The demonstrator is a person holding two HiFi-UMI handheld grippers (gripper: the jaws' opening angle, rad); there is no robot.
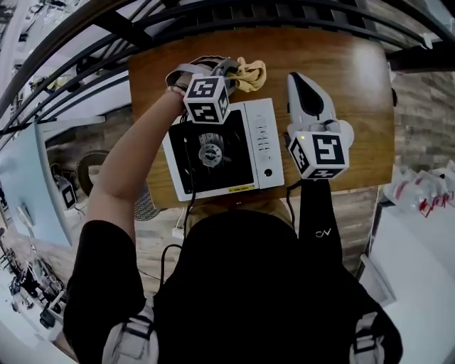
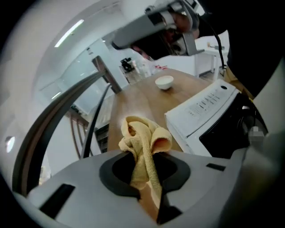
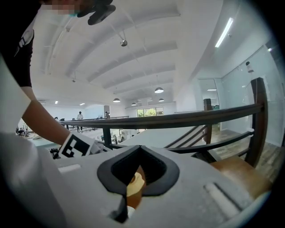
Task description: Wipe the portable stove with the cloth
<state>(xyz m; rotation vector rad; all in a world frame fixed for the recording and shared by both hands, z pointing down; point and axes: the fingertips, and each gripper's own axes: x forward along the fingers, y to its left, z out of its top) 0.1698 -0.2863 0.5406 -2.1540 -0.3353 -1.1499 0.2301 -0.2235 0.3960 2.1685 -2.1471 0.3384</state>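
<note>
A brown wooden tabletop [image 1: 341,64] fills the middle of the head view, with a dark curved metal railing [image 1: 213,18] running beyond its far edge. On the near part of the table sits the white portable stove with a black cooking top [image 1: 220,153], its round burner in the middle and its white control strip along the right side. In the left gripper view the same stove [image 2: 205,109] lies to the right of the jaws. The right gripper [image 1: 297,79], grey and white, lies just right of the stove and points away from the person. Its own view shows the right gripper [image 3: 132,189] with jaws drawn together and nothing held, only a thin slit of wood showing between them. The left gripper [image 1: 231,70] sits at the stove's far edge, held by a bare forearm, and pinches the crumpled yellow cloth [image 1: 250,73] – in its own view the left gripper [image 2: 147,187] has its jaws pressed on a fold of the cloth [image 2: 144,142], the rest bunching up above the table beside the stove's far corner. Further off on the wood stands a small white bowl [image 2: 164,82]
</note>
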